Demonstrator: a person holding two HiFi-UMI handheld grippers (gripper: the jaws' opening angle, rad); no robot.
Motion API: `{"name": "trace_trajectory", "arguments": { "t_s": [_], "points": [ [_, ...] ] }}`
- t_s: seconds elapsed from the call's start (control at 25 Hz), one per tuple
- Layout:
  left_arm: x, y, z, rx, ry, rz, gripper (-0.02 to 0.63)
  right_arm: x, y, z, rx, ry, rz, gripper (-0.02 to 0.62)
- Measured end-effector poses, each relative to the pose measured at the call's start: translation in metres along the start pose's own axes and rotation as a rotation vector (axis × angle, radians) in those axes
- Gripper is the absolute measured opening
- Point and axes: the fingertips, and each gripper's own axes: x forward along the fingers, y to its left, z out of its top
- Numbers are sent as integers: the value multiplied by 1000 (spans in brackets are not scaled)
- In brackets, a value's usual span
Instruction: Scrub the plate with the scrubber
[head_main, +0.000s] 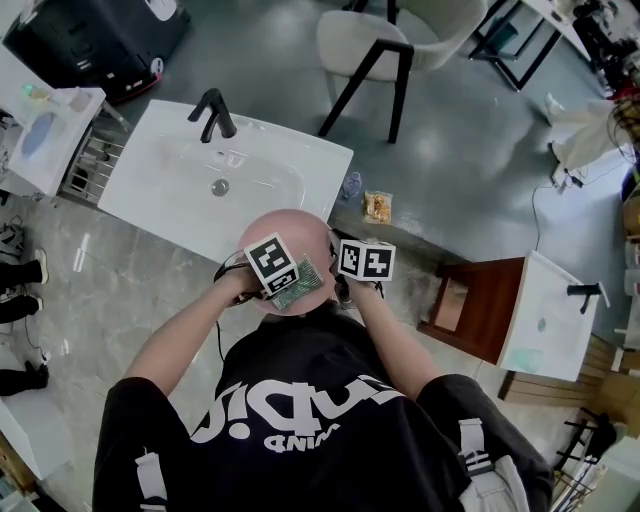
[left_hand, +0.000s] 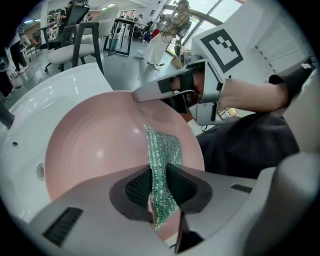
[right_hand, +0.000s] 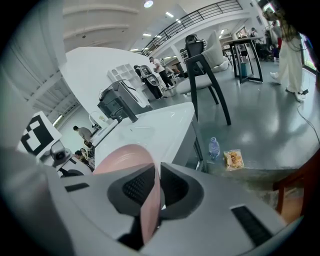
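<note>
Seen from the head, a white counter (head_main: 150, 190) with a sunken basin and one black tap (head_main: 213, 113) stands at far left on a pale tiled floor, which turns grey further off. One pink plate (head_main: 300, 228) is held over the counter's near right corner, with a green scrubber (head_main: 300, 288) lying on its near side. To the right are one water bottle (head_main: 351, 185) and one snack bag (head_main: 378, 206) on the floor, one chair (head_main: 385, 50) beyond them, and a second, smaller sink (head_main: 545, 315) with its own tap at far right, making two sinks. In the left gripper view, the left gripper (left_hand: 159, 185) has its fingers closed tight on the single scrubber, whose free end lies flat against the plate's inner face. The white basin shows behind on the left, and the right gripper (left_hand: 145, 95) pinches the plate's far rim. In the right gripper view, that gripper's fingers stand only slightly apart, clamped on the plate's edge, which blocks part of the counter behind it. The bottle, the bag and the chair stand on the grey floor to the right, and a few people are far off in the open hall.
</note>
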Motion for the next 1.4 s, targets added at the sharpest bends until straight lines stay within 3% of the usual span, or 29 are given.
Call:
{"name": "trace_trajectory", "arguments": {
  "t_s": [0.36, 0.68, 1.12, 1.4],
  "points": [
    [9, 0, 18, -20, -59, -54, 95, 1, 0, 0, 24, -6, -6, 48],
    [1, 26, 37, -52, -104, 7, 95, -2, -6, 4, 58, -9, 3, 37],
    [-2, 37, 44, -77, -111, -14, 95, 7, -4, -9, 5, 139, 70, 40],
    [-7, 53, 48, -113, -134, -8, 96, 8, -3, -12, 44, 132, 81, 29]
  ]
}}
